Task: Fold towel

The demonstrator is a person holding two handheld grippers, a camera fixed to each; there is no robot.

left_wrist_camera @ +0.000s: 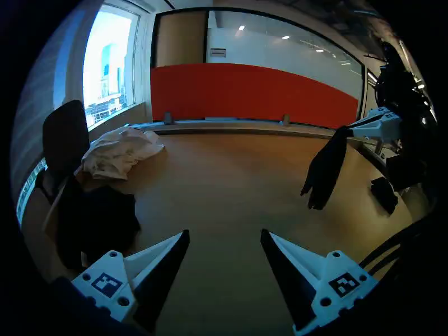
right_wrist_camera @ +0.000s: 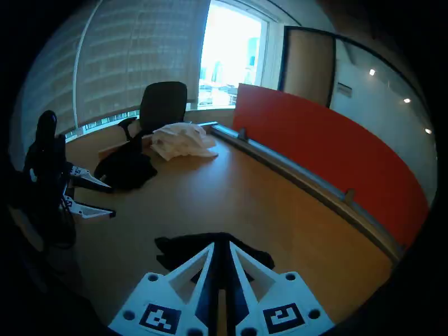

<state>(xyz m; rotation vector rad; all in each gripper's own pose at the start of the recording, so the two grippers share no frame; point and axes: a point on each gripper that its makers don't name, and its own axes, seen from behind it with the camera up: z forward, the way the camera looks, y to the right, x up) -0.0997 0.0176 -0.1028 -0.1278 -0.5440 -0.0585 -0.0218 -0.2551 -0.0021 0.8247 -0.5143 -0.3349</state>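
Left gripper view: the left gripper (left_wrist_camera: 224, 246) is level over the smooth wooden counter (left_wrist_camera: 235, 179), fingers spread and empty. At 3 o'clock, the right gripper (left_wrist_camera: 347, 131) pinches a limp black towel (left_wrist_camera: 323, 171) that hangs in soft folds.

Right gripper view: fingers pressed together on the towel at 6 o'clock. A crumpled white cloth (right_wrist_camera: 182, 140) lies at 11 o'clock.
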